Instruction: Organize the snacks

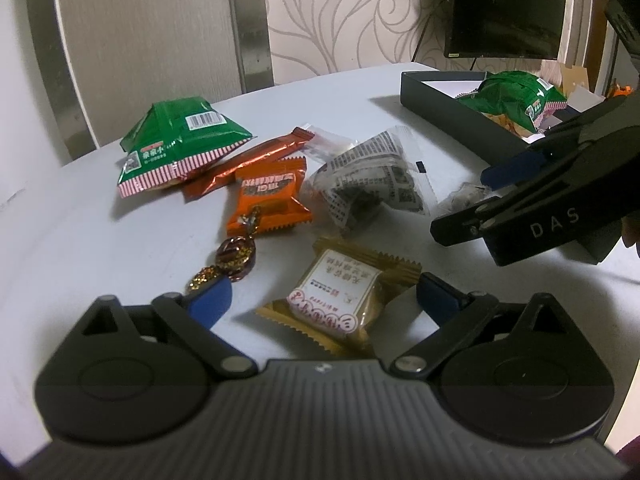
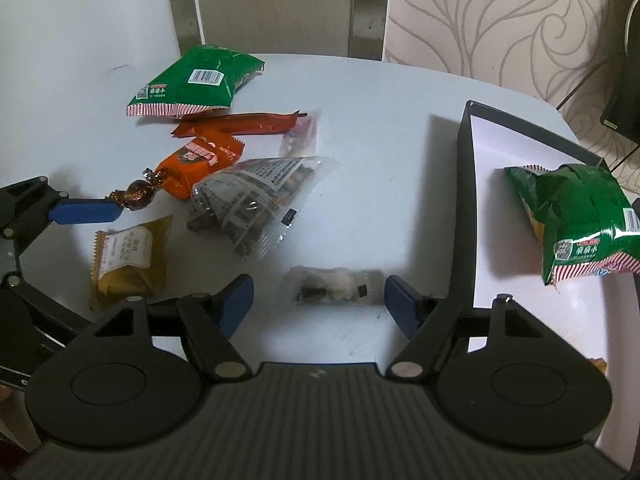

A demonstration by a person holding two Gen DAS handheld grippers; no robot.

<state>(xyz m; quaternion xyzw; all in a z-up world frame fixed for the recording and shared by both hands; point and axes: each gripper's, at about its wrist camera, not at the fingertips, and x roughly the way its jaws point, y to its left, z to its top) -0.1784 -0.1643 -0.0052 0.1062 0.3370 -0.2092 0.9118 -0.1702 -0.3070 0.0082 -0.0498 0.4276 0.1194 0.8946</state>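
Left wrist view: my left gripper [image 1: 324, 300] stands wide and empty around the gold packet [image 1: 344, 300], with 1 green bag [image 1: 516, 100] already in the box [image 1: 440, 96]. Right wrist view: my right gripper [image 2: 318, 304] is partly open astride a small clear-wrapped candy [image 2: 328, 285], pads not touching; I judge sorting barely begun, about 7 snacks left on the table [image 2: 380, 152].

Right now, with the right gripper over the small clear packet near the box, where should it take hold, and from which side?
Grip the small clear packet across its short middle, coming straight down from above. It lies flat on the white table, long side running between the right gripper fingers, so turning the wrist a quarter first would probably suit the narrower width. The dark box wall stands close beside it.
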